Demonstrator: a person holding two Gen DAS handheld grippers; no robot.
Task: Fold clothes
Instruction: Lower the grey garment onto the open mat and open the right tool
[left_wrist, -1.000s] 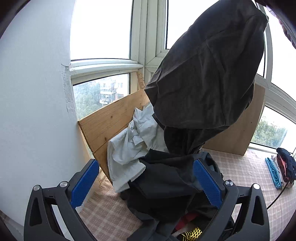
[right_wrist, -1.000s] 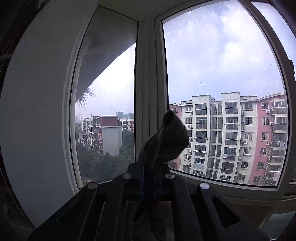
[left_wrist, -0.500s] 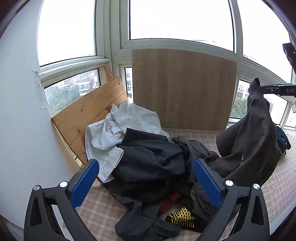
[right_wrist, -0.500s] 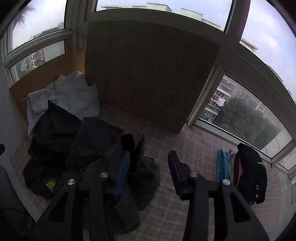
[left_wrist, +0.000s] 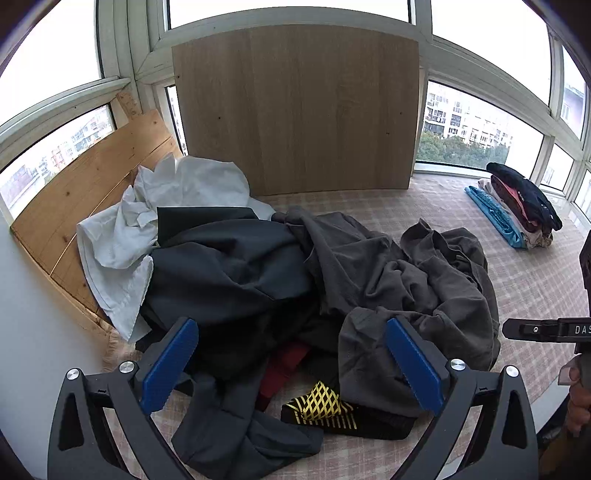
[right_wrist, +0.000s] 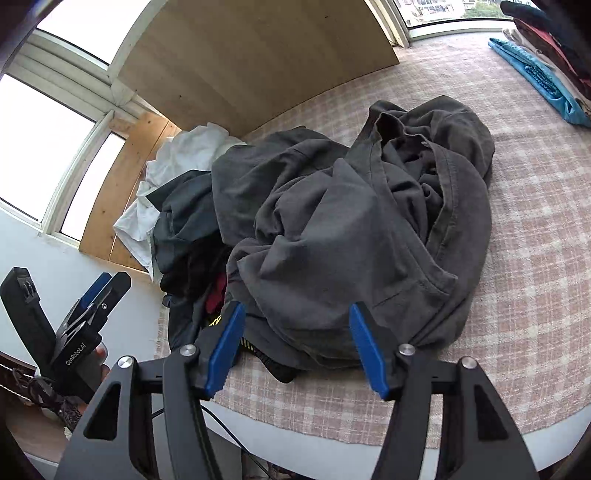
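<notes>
1. We see a heap of unfolded clothes (left_wrist: 258, 280) on the checked desk cover (right_wrist: 535, 229): a white garment (left_wrist: 147, 221) at the far left, dark ones over it, a black-and-yellow patterned piece (left_wrist: 321, 406) at the near edge.
2. A dark grey T-shirt (right_wrist: 351, 229) lies crumpled on the heap's right side, collar toward the wooden board (left_wrist: 295, 110); we judge it the garment in hand, not yet spread.
3. A stack of folded clothes (left_wrist: 517, 206) sits well apart at the far right, so part of the task is done; most of the heap remains.
4. The right tool (right_wrist: 295, 347) hovers just above the T-shirt's near edge, jaws opening, nothing between the pads.
5. The left tool (left_wrist: 291, 365) is released, jaws wide over the heap's near side, gripping nothing.
</notes>
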